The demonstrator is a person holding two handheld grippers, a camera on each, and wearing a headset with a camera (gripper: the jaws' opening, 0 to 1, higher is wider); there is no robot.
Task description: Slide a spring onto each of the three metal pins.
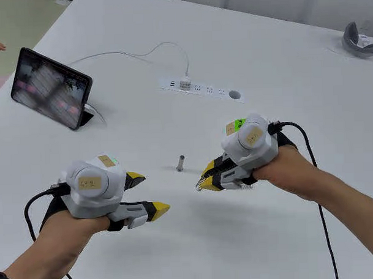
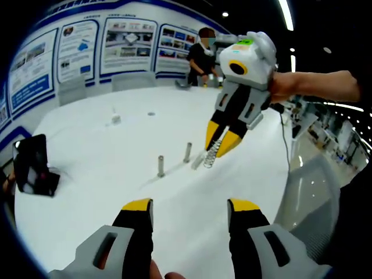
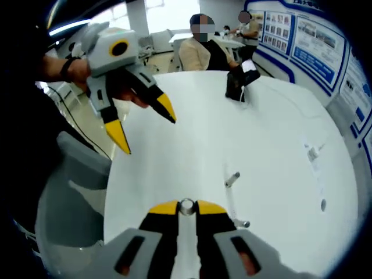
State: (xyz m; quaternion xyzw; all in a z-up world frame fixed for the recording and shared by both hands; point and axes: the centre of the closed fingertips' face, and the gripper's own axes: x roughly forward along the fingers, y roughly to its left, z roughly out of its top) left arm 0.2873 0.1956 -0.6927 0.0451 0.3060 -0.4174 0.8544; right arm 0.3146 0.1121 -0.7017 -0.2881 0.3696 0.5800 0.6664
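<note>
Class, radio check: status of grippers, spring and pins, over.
Left gripper open, empty. Right gripper shut on spring. Near pin, far pin upright, bare. Nothing between spring and pins.

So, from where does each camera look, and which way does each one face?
Head view: on the headset, looking forward and down at the white table; the person's forearms show behind the left hand-held gripper and right hand-held gripper.
Left gripper view: on the left hand-held gripper, looking along its open jaws toward two metal pins.
Right gripper view: on the right hand-held gripper, looking along its shut jaws, which hold a spring.
Shared: each gripper view shows the other hand-held gripper, and the metal pins.
</note>
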